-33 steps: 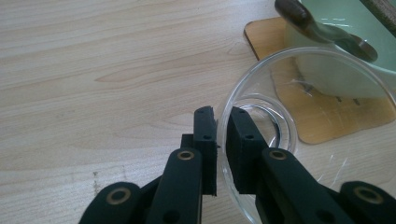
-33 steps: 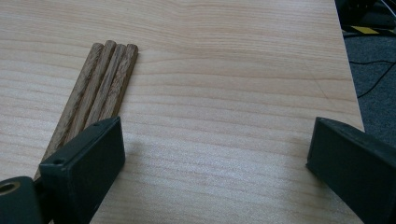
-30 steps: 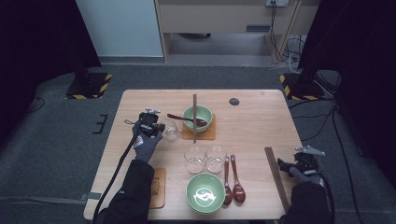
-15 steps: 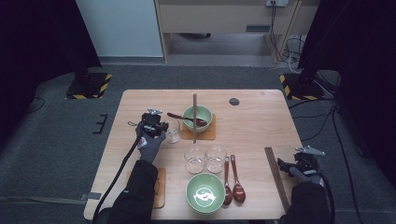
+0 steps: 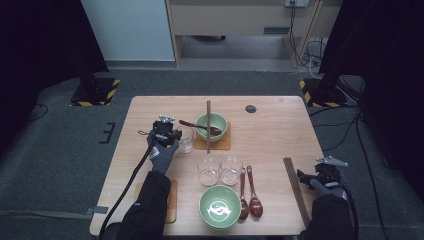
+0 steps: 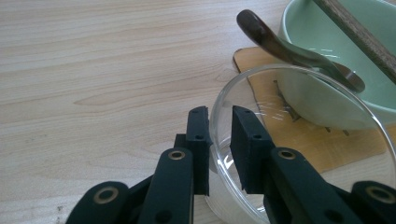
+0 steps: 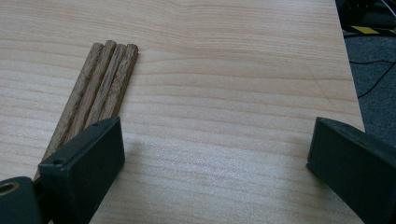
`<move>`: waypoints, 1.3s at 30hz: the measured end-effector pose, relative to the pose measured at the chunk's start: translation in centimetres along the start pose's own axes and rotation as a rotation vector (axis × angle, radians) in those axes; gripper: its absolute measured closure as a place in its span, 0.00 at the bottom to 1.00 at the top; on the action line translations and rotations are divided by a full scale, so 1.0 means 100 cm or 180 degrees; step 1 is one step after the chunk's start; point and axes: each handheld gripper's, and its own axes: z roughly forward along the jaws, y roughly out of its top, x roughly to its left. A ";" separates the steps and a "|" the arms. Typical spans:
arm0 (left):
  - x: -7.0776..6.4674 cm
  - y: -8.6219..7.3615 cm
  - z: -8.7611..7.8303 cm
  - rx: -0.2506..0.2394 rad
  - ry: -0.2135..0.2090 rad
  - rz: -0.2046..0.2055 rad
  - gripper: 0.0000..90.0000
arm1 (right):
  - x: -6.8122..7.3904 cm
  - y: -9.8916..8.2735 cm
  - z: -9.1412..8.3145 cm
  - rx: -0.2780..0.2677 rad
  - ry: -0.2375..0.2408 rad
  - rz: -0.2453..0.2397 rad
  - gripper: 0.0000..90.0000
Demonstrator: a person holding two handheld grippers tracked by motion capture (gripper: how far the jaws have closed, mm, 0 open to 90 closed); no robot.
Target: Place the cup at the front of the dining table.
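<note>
A clear glass stands on the table just left of the far green bowl. My left gripper is at its rim. In the left gripper view the glass has its near wall between the gripper's jaws, which have just been opening; a gap shows beside the right pad. A dark spoon and a wooden chopstick rest in the bowl, which sits on a wooden coaster. My right gripper hangs open over bare table beside a bundle of chopsticks.
Two more glasses stand mid-table. Two spoons lie beside a near green bowl. A coaster lies under the left forearm. A small black disc sits at the far edge. The chopstick bundle lies near the right edge.
The left gripper has edged slightly right toward the glass. The right hand and everything on the table have kept still.
</note>
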 end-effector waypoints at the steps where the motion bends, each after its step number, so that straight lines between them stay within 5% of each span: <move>1: 0.000 0.000 0.000 -0.0003 0.0006 0.0004 0.85 | 0.000 0.000 0.000 0.0000 0.0000 0.0002 0.04; 21: 0.002 0.000 0.002 -0.0047 -0.0020 -0.0021 0.84 | 0.000 0.000 0.000 0.0001 0.0000 0.0003 0.04; 24: 0.002 0.000 0.002 -0.0077 -0.0083 -0.0033 0.64 | 0.000 0.000 0.000 0.0001 0.0000 0.0003 0.04; 39: 0.005 -0.009 -0.030 -0.0319 -0.0223 0.0021 0.38 | 0.000 0.000 0.000 0.0000 0.0000 -0.0001 0.04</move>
